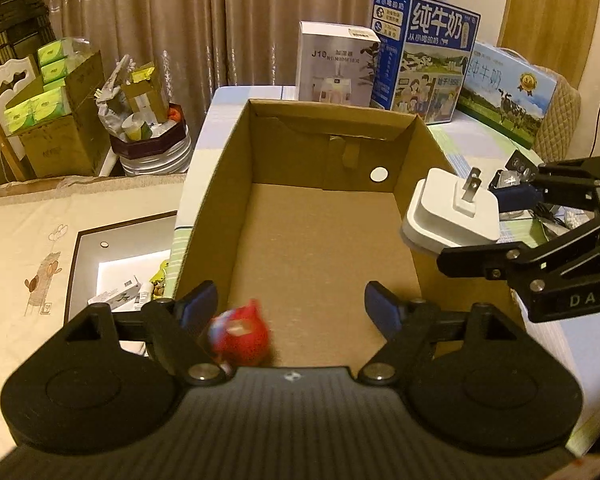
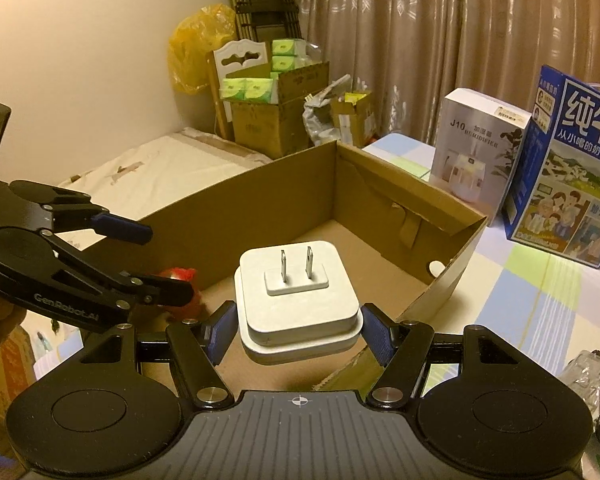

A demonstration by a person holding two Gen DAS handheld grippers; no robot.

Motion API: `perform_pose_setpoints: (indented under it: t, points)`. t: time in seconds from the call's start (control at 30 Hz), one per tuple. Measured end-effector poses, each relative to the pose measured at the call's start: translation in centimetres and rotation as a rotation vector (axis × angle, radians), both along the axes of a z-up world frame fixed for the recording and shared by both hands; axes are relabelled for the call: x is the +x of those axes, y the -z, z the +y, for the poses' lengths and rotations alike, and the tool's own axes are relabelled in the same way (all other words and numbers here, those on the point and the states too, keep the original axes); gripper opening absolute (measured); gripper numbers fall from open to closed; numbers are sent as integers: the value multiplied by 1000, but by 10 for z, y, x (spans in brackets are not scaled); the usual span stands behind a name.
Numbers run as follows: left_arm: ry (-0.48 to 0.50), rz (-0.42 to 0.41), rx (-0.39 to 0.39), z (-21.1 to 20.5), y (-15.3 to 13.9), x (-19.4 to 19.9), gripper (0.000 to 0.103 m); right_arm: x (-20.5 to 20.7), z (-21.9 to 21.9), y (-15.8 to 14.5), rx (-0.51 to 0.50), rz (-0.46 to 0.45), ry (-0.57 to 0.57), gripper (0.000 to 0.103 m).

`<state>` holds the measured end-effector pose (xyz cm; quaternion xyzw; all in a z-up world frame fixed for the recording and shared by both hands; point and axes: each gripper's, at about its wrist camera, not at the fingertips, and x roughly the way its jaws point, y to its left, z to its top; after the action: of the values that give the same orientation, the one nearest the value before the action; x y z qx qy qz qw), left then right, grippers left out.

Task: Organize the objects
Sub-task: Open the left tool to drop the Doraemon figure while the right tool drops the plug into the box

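While blurred, a red object (image 1: 240, 334) lies beneath the parted left tongs (image 1: 290, 306).

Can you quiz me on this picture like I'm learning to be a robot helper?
1. True or false: the right gripper is holding the white plug.
2. What colour is the blurry toy below the open left gripper? A) red B) green C) black
3. Fill in: the plug's two metal prongs point ____ from the right gripper.

Key
1. True. Its blue pads press the plug's sides.
2. A. It is red, inside the cardboard box at the near end.
3. Away. They face the far end of the box.
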<state>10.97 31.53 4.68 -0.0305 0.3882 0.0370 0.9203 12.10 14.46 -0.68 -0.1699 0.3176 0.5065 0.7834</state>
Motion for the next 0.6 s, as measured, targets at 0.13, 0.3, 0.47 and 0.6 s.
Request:
perform_pose_setpoints:
  t: [0.13,0.3,0.47,0.6]
  points:
    - [-19,-15,-9,5,-4,-8,77,-2,3,-1,6,5,-2,64]
    - [-36,-30,-24,10,-8,-16,79,-2,7,-1,33,16,-9,64]
    - [-40,-29,-33,6,-7,-24,80,0,-2,-4,60,18,33,65]
    - [-39,-36,-42,0,-10,-31,80,-1,-18,-12,77,13,54,65]
